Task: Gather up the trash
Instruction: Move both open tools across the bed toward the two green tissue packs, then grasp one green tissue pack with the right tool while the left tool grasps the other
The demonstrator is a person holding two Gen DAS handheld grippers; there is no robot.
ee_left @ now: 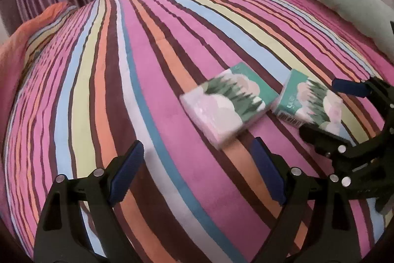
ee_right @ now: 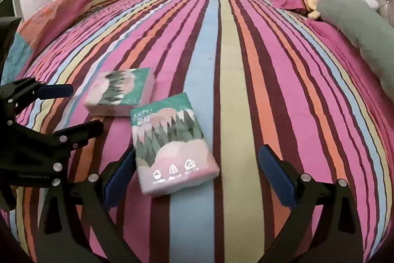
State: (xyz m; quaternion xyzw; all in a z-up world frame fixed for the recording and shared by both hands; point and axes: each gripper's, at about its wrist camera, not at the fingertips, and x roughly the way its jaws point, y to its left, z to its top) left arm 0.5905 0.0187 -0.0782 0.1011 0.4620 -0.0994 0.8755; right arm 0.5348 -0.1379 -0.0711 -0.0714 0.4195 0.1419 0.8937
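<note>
Two tissue packs lie on the striped bedspread (ee_right: 246,65): the nearer tissue pack (ee_right: 172,144) sits between the right gripper (ee_right: 199,179)'s spread fingers, the farther tissue pack (ee_right: 120,93) just ahead of the left gripper (ee_left: 199,176), whose fingers are also apart.

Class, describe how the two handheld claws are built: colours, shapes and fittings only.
Both the left claw and the right claw share one design: matte black angular plastic frames, two wedge-shaped fingers faced with ribbed dark-blue pads, and round silver bolt heads at the joints. No cables, markings or sleeves are visible.

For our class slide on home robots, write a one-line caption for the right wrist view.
Open right gripper reaches around a tissue pack on the striped bedspread.
</note>
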